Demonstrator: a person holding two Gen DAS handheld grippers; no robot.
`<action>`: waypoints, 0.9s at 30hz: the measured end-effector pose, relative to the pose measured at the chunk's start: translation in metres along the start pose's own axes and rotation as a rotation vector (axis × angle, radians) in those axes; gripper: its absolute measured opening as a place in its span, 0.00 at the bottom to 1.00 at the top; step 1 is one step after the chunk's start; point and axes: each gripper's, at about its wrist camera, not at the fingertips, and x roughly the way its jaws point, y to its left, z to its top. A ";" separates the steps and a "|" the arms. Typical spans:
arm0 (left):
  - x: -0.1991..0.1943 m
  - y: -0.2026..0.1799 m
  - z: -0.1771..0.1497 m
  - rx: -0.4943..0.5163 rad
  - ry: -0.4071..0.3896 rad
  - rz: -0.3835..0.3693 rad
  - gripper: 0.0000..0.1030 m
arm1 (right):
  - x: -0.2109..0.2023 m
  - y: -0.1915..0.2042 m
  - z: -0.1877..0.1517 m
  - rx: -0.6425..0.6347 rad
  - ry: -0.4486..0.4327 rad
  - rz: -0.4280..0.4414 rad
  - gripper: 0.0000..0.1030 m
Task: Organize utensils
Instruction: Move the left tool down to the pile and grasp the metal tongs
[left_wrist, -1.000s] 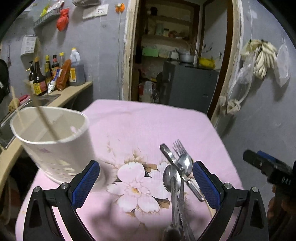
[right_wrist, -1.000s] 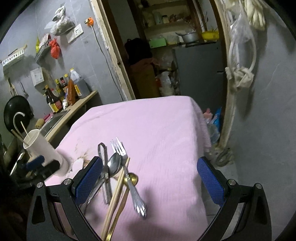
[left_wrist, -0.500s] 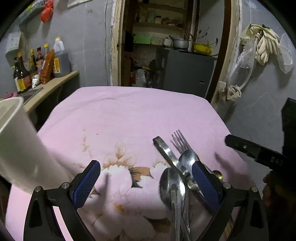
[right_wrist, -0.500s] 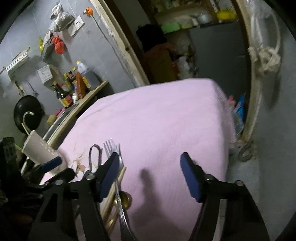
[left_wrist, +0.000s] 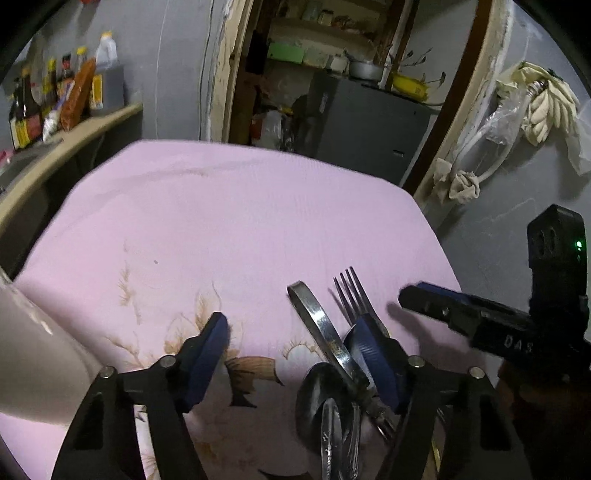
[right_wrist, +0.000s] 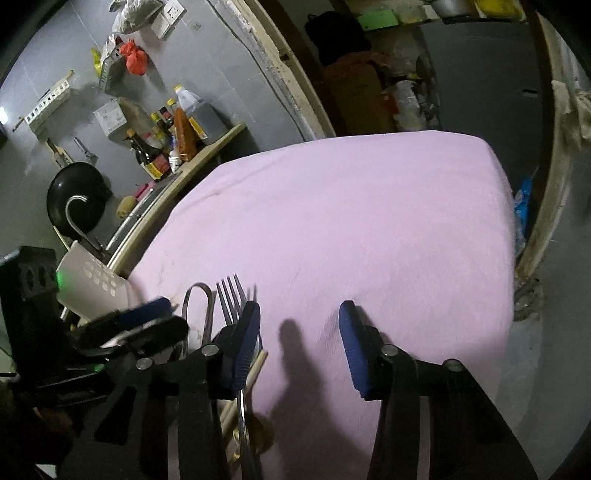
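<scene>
You are working over a heap of cutlery lying near your edge of the pink cloth, and both tools are crowding in on it at once. Your left gripper is hanging low with its jaws spread wide and nothing between the pads — its right pad is sitting just over the overlapping spoons and the flat metal handle that crosses them, so the pile falls at that side of the opening, not in its middle. That looks like an approach that is not yet lined up on one piece.

Your right gripper is reaching in from the other side with its jaws moderately open and empty, and the gap is framing bare cloth only. Its left pad is covering part of the fork, whose tines are pointing away from you; the wooden chopsticks and a brass-coloured spoon are lying just beside and under that pad. I cannot tell whether the pad is touching the fork.

The white holder is standing at the left edge of the cloth, apart from the pile — presumably where the pieces are meant to go, and placed so the left tool can carry them the short way.

With the pieces stacked, closing on one is likely to drag its neighbours.
</scene>
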 end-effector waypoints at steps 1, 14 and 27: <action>0.003 0.000 0.001 -0.009 0.013 -0.007 0.59 | 0.002 0.000 0.003 -0.007 0.002 0.003 0.38; 0.014 0.016 0.004 -0.151 0.094 -0.063 0.15 | 0.016 0.020 0.010 -0.123 0.070 0.056 0.38; 0.002 0.024 0.005 -0.178 0.086 -0.031 0.09 | 0.035 0.052 0.024 -0.313 0.174 0.073 0.18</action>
